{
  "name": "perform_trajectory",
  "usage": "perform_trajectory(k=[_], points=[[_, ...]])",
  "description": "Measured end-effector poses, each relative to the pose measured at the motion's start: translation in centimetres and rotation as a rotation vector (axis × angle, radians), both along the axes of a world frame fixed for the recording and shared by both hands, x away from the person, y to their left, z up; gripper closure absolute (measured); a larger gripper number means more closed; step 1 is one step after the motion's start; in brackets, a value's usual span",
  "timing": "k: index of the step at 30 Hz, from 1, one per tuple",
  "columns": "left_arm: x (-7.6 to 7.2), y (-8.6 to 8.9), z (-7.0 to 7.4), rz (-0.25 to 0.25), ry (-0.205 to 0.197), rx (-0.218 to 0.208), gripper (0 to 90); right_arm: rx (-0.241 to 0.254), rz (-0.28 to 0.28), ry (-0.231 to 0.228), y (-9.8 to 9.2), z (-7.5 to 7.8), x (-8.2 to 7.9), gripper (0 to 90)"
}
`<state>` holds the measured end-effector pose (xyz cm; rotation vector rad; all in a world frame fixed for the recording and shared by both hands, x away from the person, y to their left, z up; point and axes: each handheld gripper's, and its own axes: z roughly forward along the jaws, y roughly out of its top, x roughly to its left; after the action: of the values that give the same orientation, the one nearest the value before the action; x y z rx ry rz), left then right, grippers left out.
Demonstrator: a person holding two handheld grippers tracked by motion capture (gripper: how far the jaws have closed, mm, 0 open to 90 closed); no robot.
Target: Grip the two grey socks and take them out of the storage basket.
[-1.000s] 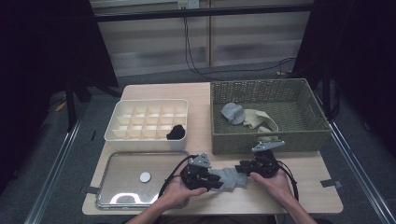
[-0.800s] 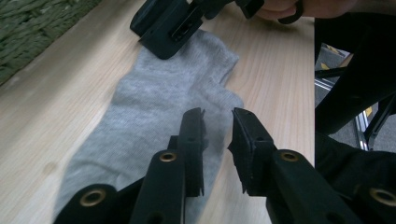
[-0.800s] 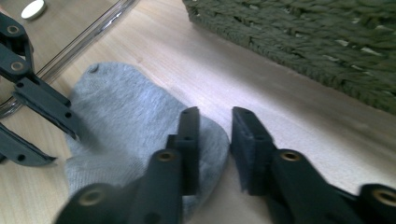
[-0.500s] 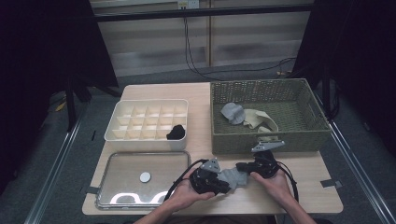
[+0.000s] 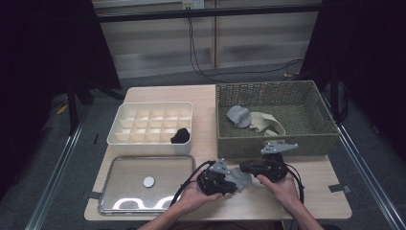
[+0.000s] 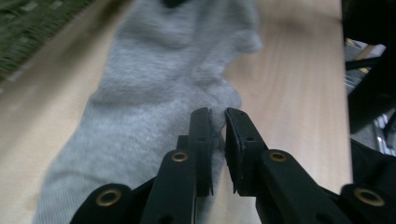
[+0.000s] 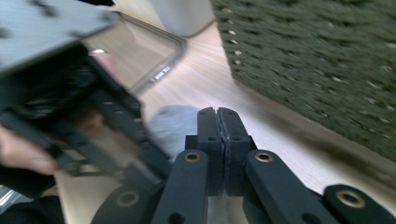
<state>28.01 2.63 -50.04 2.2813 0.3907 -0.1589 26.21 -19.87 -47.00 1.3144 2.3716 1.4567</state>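
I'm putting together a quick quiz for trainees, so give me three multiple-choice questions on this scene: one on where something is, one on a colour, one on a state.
1. Where is the black sock? A on the floor; B in the white organiser; C on the metal tray.
2. What colour is the sock in front of the basket? A red; B grey; C green.
3. The right tongs are: A wide open; B shut; C clamping a disc.

Answers: B, it fills a near corner compartment; B, its knit is plain grey in the left gripper view; B, the jaws meet with no gap.
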Motion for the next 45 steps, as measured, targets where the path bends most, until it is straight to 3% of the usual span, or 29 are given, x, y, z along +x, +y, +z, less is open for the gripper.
perform_trajectory(k=[8,11,13,15,22,29,33,35,37,42,45], points=[[0.2,-0.1,-0.1,0.038,-0.034,-0.002,80.3,0.064,0.029,-0.007,0.7,0.5,-1.7,89.0],[0.2,0.0,0.0,0.048,-0.061,0.012,79.4,0.065,0.047,0.001,0.9,0.3,-2.5,89.0],[0.4,0.0,-0.1,0.058,-0.048,-0.004,78.8,0.066,0.049,0.012,0.9,0.0,-2.9,89.0],[0.4,0.1,-0.1,0.059,-0.055,0.008,78.8,0.07,0.053,0.025,0.9,-0.4,-3.2,89.0],[0.4,0.3,-0.1,0.078,-0.065,0.007,78.7,0.037,0.08,0.093,1.5,-1.8,-4.3,89.0],[0.2,1.3,0.4,0.081,-0.068,0.001,68.5,-0.011,0.107,0.14,2.0,-2.8,-4.5,88.9],[0.3,2.7,1.3,0.088,-0.069,-0.022,67.0,-0.062,0.118,0.162,2.2,-3.4,-4.4,88.8],[0.2,3.3,1.8,0.094,-0.055,-0.053,65.8,-0.06,0.12,0.164,2.3,-3.5,-4.3,88.8],[-0.1,3.7,2.3,0.084,-0.067,-0.06,64.8,-0.064,0.125,0.158,2.3,-3.5,-4.2,88.7],[-0.2,4.5,4.1,0.07,-0.087,-0.128,64.3,-0.066,0.129,0.15,2.3,-3.4,-4.2,84.0],[0.1,4.8,4.6,0.078,-0.097,-0.134,64.7,-0.046,0.128,0.134,2.1,-3.0,-4.3,80.0]])
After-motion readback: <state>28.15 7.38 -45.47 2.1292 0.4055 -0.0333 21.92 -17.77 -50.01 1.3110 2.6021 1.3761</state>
